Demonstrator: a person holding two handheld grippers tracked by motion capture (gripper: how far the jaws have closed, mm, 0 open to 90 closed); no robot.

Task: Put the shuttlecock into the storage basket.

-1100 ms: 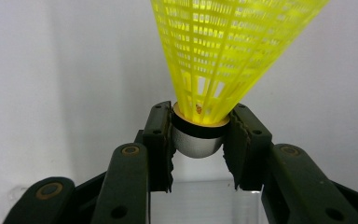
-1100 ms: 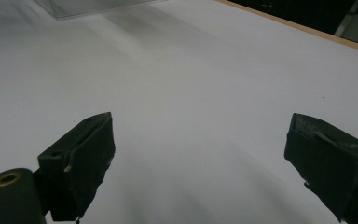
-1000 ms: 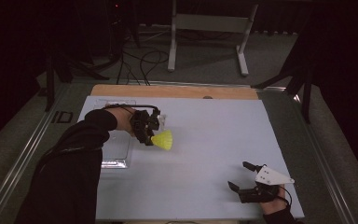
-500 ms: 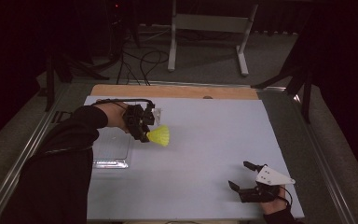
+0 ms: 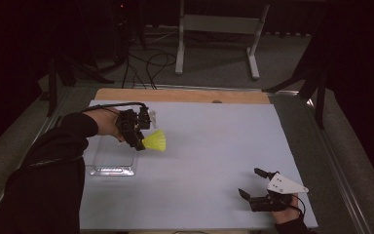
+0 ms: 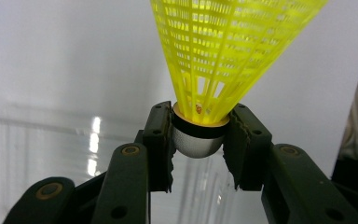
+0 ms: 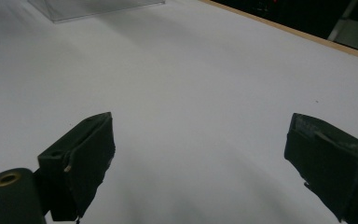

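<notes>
While my left gripper point(image 6: 198, 140) clamps the yellow shuttlecock point(image 5: 155, 141) by its cork, held over the clear tray point(image 5: 108, 161) at table left, I'd guess I'm mid-carry; next move needs a placement spot. Right gripper point(image 5: 258, 184) rests spread, empty.

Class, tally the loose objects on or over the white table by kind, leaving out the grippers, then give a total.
Yellow shuttlecock: 1
Clear plastic box: 1
Total: 2
</notes>
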